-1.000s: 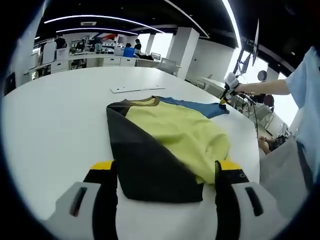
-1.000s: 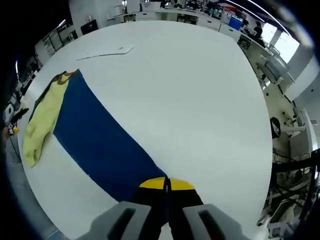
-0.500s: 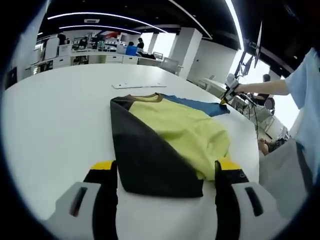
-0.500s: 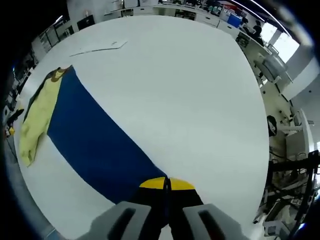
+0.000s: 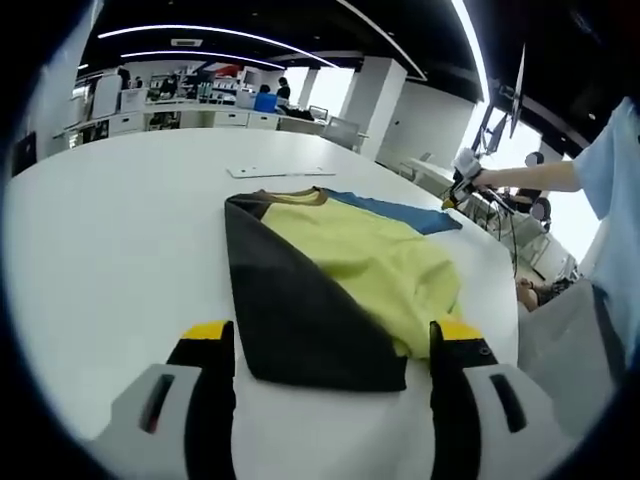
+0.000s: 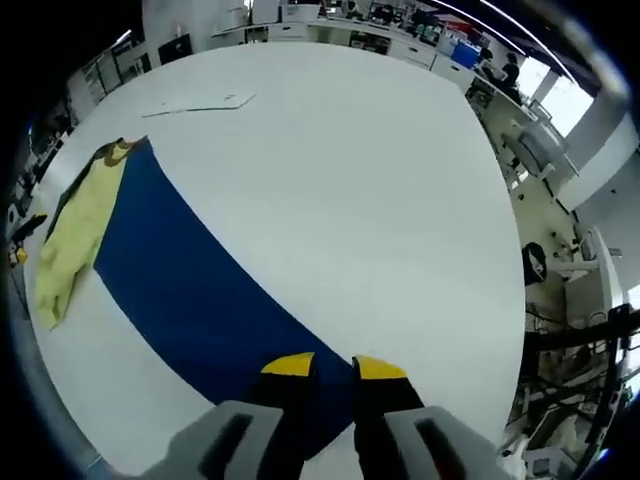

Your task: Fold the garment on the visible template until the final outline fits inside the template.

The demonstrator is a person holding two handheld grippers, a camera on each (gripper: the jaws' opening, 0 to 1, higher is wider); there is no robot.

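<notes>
Right gripper (image 6: 323,368) has parted since 0.5 s ago: jaws were pinched together on the blue cloth edge, now stand slightly apart w/ blue fabric showing in the gap; no grip evident. Left gripper (image 5: 330,345) unchanged, jaws wide apart, nothing between them but the near hem of the garment, which lies just ahead on the bench (image 5: 110,230).

Garment (image 5: 330,265) lies flat on the white bench. Left gripper view: dark grey panel (image 5: 300,310) on the near-left side, yellow panel (image 5: 375,260) beside it to the right, blue strip (image 5: 400,212) at the far edge, brownish collar at the far end. Right gripper view: same garment (image 6: 190,290) seen from the other side, broad blue panel running diagonally from the gripper toward the collar, yellow part (image 6: 75,230) along the far-left edge.

Flat white sheet (image 5: 275,173) rests on the bench beyond the collar, apart from the garment; also seen in right gripper view (image 6: 200,103).

Person's sleeve (image 5: 610,200) at right of left gripper view, arm extended, holding the other gripper (image 5: 462,180) past the blue edge. Office desks and people in the background.
</notes>
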